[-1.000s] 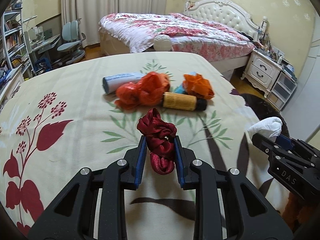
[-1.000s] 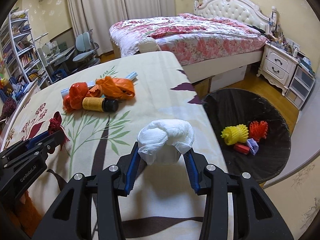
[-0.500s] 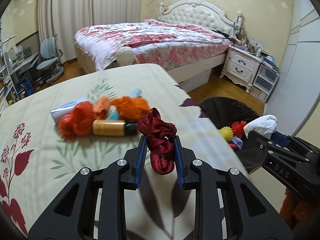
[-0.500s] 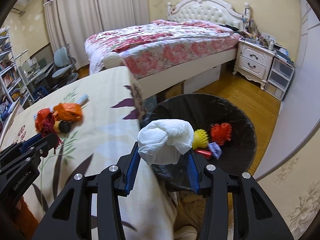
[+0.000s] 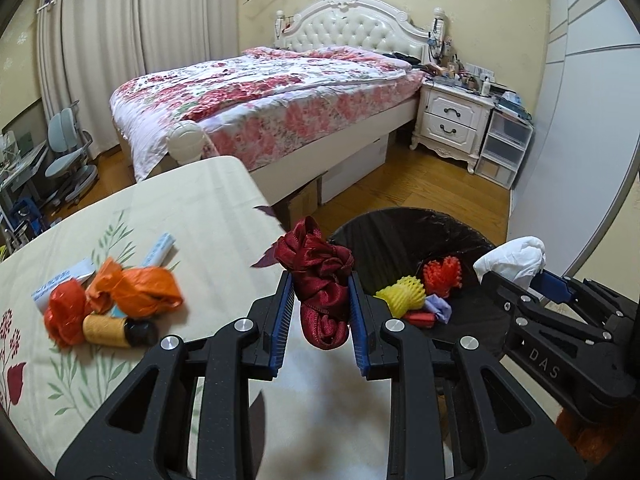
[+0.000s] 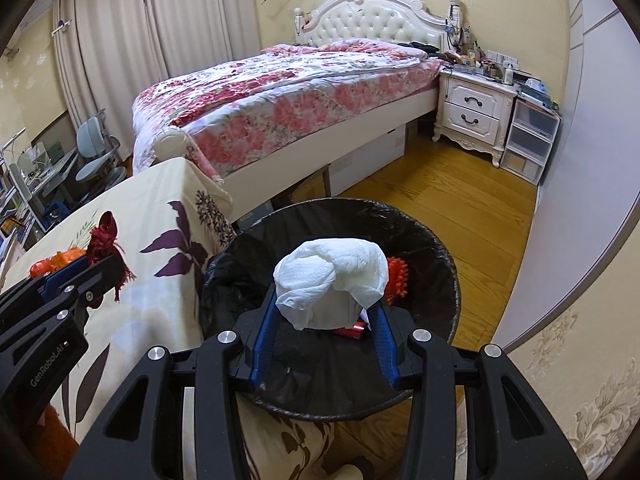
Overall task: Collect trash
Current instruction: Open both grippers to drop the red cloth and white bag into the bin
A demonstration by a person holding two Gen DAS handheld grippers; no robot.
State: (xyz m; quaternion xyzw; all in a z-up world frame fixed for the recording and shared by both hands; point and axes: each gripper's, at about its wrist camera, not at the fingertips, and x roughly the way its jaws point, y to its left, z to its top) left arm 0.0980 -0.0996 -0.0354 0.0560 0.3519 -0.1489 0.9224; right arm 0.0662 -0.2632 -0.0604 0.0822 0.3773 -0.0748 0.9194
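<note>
While the crumpled white tissue [image 6: 332,280] is sitting pinched between the blue pads of the right gripper [image 6: 326,312], it is hanging at the centre of the right wrist frame, over the mouth of the black-lined trash bin [image 6: 448,264]. It looks feather-light and soft, so it is likely squashing rather than resisting; a hold across its bulging middle, as here, seems the safest, since loose flaps could slip out.

In the left wrist frame, the left gripper [image 5: 320,312] is clamping a dark red ribbon bundle [image 5: 320,276] just below centre, above the edge of the table [image 5: 180,200] with the bin's rim just to its right. The satin looks slick and limp, so a grip on the knotted, thick part is probably serving better than on a trailing loop.

Inside the bin, a yellow foam net [image 5: 400,294], a red foam net [image 5: 442,274] and smaller scraps are lying together. At the lower left of that frame, an orange plastic bag [image 5: 140,290], a red bag [image 5: 64,316] and a yellow-wrapped bottle [image 5: 116,328] are waiting on the floral cloth.
</note>
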